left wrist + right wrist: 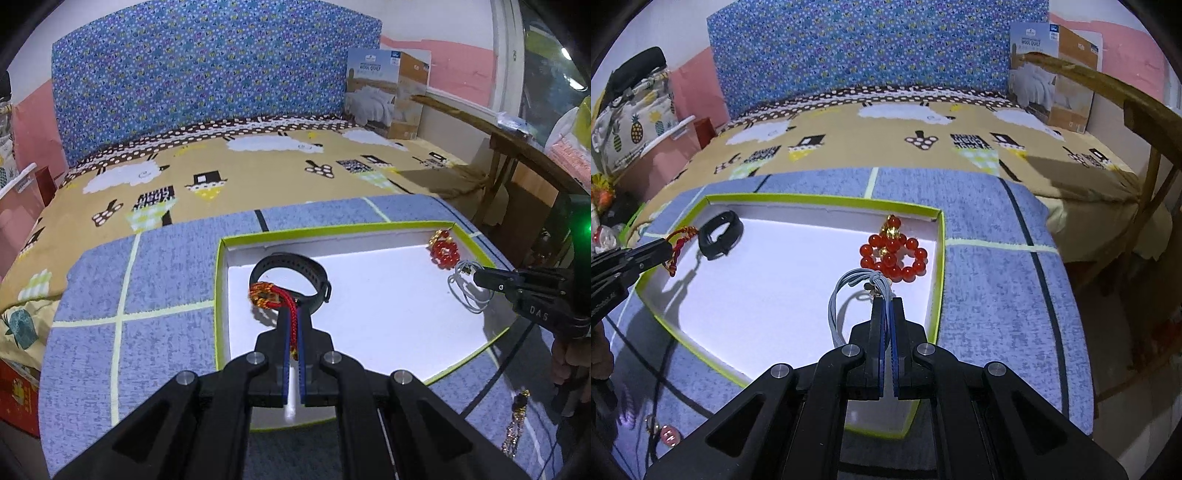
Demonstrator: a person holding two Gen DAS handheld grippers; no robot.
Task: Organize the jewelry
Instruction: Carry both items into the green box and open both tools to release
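Note:
A shallow white box (369, 317) (757, 295) with a lime-green rim lies on a blue checked mat. Over its left part my left gripper (293, 308) (666, 251) is shut on a red braided cord bracelet (284, 304) (679, 242) with a gold bead cluster. A black wristband (291, 271) (720, 236) lies in the box just beyond it. My right gripper (886, 301) (476, 275) is shut on a grey looped cord (842, 291) (465, 291) that hangs above the box floor. A red bead bracelet (894, 256) (443, 251) with a gold charm rests in the box's far right corner.
A gold tassel piece (515, 424) lies on the mat right of the box, and a small pink item (668, 435) lies at its near left. The mat (147, 295) sits on a yellow patterned bed sheet. A wooden frame (1145, 147) stands at the right.

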